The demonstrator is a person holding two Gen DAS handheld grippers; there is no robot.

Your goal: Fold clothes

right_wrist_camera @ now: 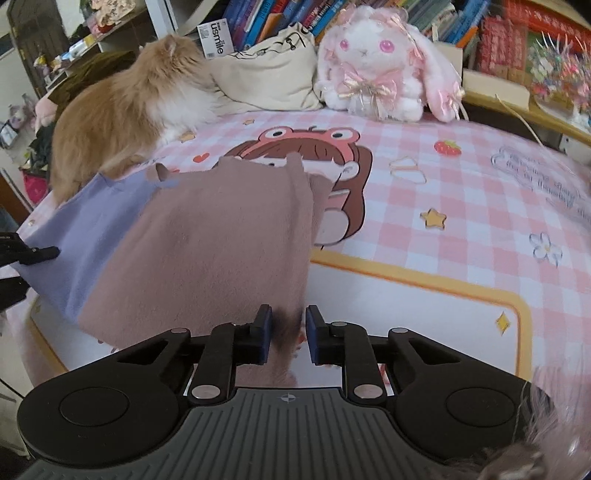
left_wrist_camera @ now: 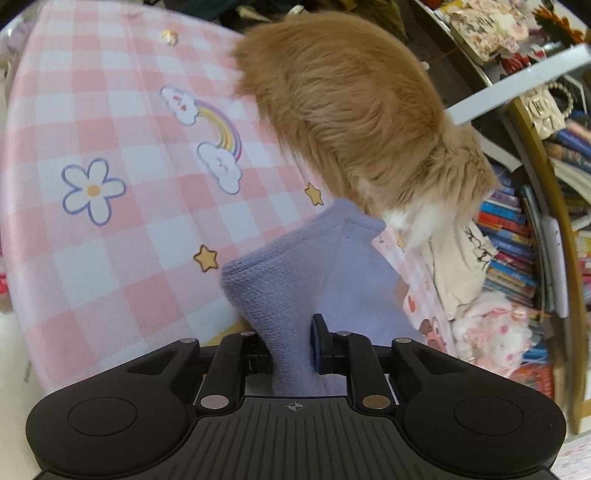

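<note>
A lavender cloth [left_wrist_camera: 295,277] rises off the pink checked bed sheet [left_wrist_camera: 110,240], and my left gripper [left_wrist_camera: 291,343] is shut on its near edge. In the right wrist view the same lavender cloth [right_wrist_camera: 92,229] lies at the left, partly under a fuzzy mauve cloth [right_wrist_camera: 221,251]. Whether they are one garment or two I cannot tell. My right gripper [right_wrist_camera: 289,328] is shut on the mauve cloth's near corner, which is bunched between the pads. The left gripper's black fingers [right_wrist_camera: 37,254] show at the lavender cloth's left edge.
A long-haired ginger and white cat [left_wrist_camera: 351,110] [right_wrist_camera: 122,110] sits on the bed right behind the cloth. A cream bag [right_wrist_camera: 273,74] and a pink plush bunny [right_wrist_camera: 376,62] lean against bookshelves [right_wrist_camera: 280,18] at the back. Something fuzzy and pink [right_wrist_camera: 546,424] shows at the lower right.
</note>
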